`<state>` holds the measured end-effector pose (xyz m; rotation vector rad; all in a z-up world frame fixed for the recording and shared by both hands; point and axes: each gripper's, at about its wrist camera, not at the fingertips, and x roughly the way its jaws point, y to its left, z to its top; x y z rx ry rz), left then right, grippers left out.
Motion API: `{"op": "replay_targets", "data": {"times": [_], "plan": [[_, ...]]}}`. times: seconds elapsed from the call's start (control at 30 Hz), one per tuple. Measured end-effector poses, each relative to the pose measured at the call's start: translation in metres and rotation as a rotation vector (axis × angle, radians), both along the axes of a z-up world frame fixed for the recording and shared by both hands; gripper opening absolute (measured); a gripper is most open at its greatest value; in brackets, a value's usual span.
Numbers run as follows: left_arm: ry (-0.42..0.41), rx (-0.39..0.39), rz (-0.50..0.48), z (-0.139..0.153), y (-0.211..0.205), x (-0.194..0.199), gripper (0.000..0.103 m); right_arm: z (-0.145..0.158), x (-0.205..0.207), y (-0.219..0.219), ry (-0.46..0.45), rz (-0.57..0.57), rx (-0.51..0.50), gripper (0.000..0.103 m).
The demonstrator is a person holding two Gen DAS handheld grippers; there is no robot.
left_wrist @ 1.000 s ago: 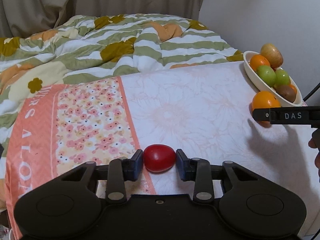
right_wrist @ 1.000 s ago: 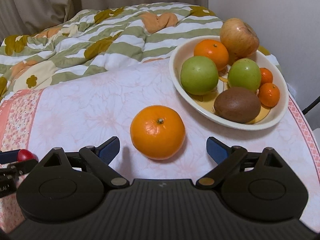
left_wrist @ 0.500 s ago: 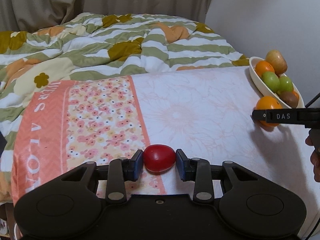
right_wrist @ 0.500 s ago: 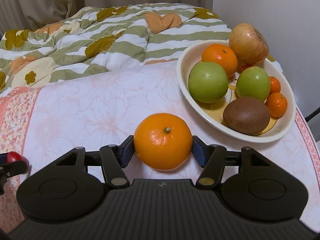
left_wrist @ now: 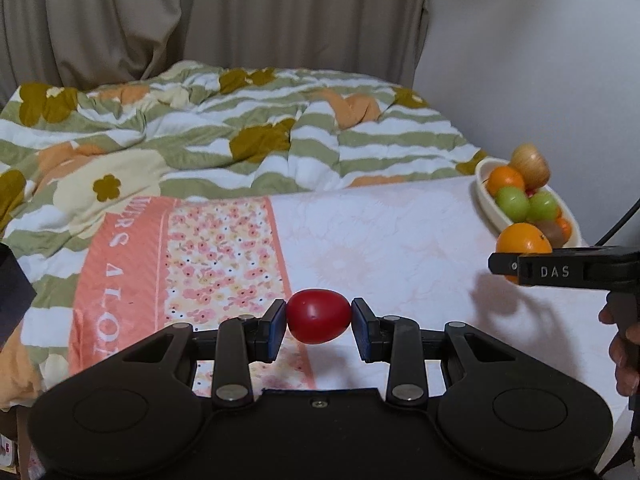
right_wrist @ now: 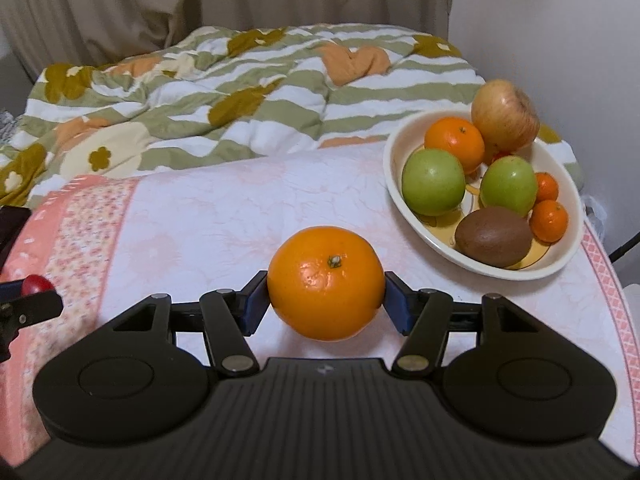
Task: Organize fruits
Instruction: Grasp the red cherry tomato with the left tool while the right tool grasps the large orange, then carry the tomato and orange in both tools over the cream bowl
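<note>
My left gripper (left_wrist: 319, 322) is shut on a small red tomato (left_wrist: 318, 321), held clear above the pink-and-white cloth (left_wrist: 380, 248). A large orange (right_wrist: 326, 282) sits between the blue pads of my right gripper (right_wrist: 326, 296), which is shut on it and lifted off the cloth. In the left wrist view the same orange (left_wrist: 522, 242) shows at the right, above the side of the right gripper. The cream oval bowl (right_wrist: 396, 184) at the right holds two green apples, a kiwi, a yellow-red apple and several oranges.
A rumpled striped and flowered quilt (left_wrist: 224, 136) lies beyond the cloth, with beige curtains (left_wrist: 240, 12) behind. A white wall stands close by the bowl. A dark cable (right_wrist: 624, 248) hangs at the right edge. A hand (left_wrist: 624, 344) shows under the right gripper.
The right gripper closed on the orange and lifted it off the cloth. The left gripper rose with the tomato, so the bed and bowl look farther away.
</note>
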<state>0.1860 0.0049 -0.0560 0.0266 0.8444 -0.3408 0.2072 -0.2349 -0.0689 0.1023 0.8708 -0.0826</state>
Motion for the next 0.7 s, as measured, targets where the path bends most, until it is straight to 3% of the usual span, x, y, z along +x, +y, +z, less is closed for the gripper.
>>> {"op": "replay_targets", "data": {"times": [0.3,0.53,0.7], "plan": [[-0.068,-0.027,-0.007,0.034,-0.014,-0.033,0.038,0.040,-0.047,-0.008,-0.047,0.024,-0.009,0.075],[-0.115,-0.022,-0.011,0.053,-0.043,-0.051,0.038,0.059,-0.076,-0.043,-0.082,0.020,-0.004,0.075],[-0.145,-0.022,0.040,0.064,-0.077,-0.062,0.039,0.071,-0.088,-0.077,-0.102,0.062,-0.007,0.075]]}}
